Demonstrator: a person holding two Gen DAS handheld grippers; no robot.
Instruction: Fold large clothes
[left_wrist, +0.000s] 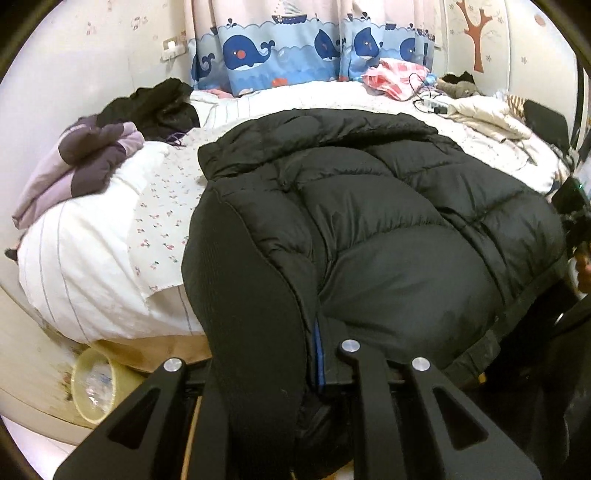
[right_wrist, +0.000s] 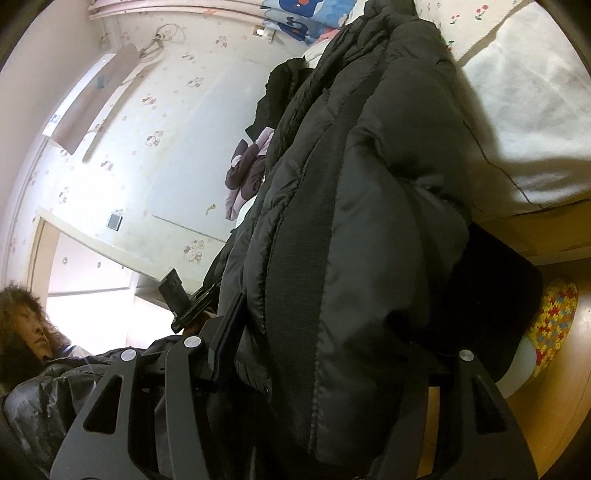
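Observation:
A black puffer jacket lies spread over the near half of the bed. My left gripper is shut on its near hem, and the broad left finger stands over the fabric. In the right wrist view the same jacket hangs thick in front of the camera. My right gripper has its jaws wide apart, with a bulky fold of the jacket loose between the thin left finger and the dark right finger.
On the bed lie a purple and lilac garment, a black heap of clothes, a pink checked cloth, cables and a cream quilt. A bin stands on the floor. A colourful slipper lies by the bed. A person's head is close.

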